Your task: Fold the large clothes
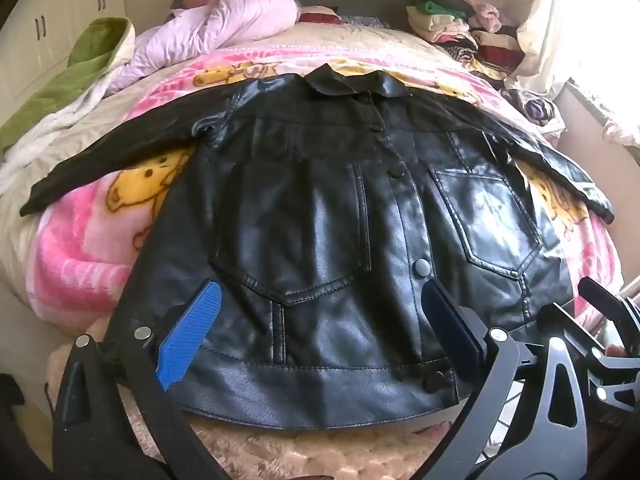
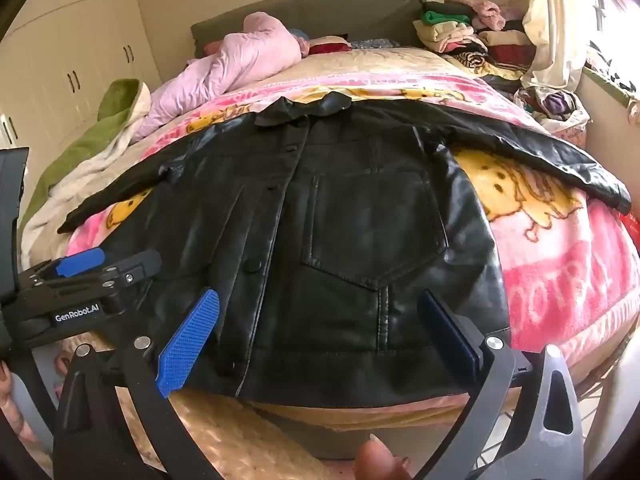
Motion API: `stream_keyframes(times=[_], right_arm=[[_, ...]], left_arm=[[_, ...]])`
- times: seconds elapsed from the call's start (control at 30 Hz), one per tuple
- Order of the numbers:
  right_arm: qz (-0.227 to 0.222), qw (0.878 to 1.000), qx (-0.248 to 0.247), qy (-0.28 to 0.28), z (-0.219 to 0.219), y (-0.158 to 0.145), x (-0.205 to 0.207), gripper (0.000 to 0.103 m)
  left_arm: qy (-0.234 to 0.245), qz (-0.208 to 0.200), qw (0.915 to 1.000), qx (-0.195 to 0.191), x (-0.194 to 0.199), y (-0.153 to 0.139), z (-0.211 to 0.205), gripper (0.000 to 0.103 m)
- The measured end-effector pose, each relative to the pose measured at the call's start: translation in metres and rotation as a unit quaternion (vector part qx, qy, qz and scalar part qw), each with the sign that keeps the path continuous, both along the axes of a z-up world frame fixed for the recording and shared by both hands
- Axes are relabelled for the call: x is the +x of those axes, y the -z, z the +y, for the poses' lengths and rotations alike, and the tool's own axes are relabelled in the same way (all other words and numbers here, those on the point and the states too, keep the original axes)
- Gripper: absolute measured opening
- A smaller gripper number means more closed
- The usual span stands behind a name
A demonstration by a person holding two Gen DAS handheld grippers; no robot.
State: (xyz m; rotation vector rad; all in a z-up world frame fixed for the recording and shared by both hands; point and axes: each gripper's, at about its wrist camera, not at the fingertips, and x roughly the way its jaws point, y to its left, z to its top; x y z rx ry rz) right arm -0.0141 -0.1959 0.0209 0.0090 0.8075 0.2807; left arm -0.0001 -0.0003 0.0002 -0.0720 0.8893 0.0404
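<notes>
Black jacket (image 1: 320, 216) lies flat, front up, on the pink blanket (image 1: 92, 248) covering the bed (image 2: 360, 60). Collar at the far end, hem at the near edge of the bed, both sleeves spread out to the sides. Front is buttoned; two chest pockets show.

Left tongs (image 1: 320, 320) hang over the lower hem, jaws spread wide, nothing between the pads; whether the tips touch the leather cannot be told. Right tongs (image 2: 316, 332) hang over the hem just beside them, jaws likewise released and empty. Each tool shows at the edge of the other's view.

Pale pink quilt (image 1: 224, 28) bunched near the headboard (image 2: 320, 8). Green throw (image 1: 72, 80) on the left side of the bed. Stack of folded clothes (image 1: 452, 24) at the far right corner. Cupboards (image 2: 80, 60) along the left wall
</notes>
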Motion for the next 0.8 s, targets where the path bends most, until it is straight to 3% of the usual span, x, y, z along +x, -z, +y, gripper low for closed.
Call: stream_keyframes(times=[0.8], right_arm=[[-0.005,1.000,0.002,0.004,0.001,-0.005,-0.005,0.099]], left_arm=[[-0.002,-0.006,1.0000,-0.004,-0.005,-0.010,0.008,0.094]])
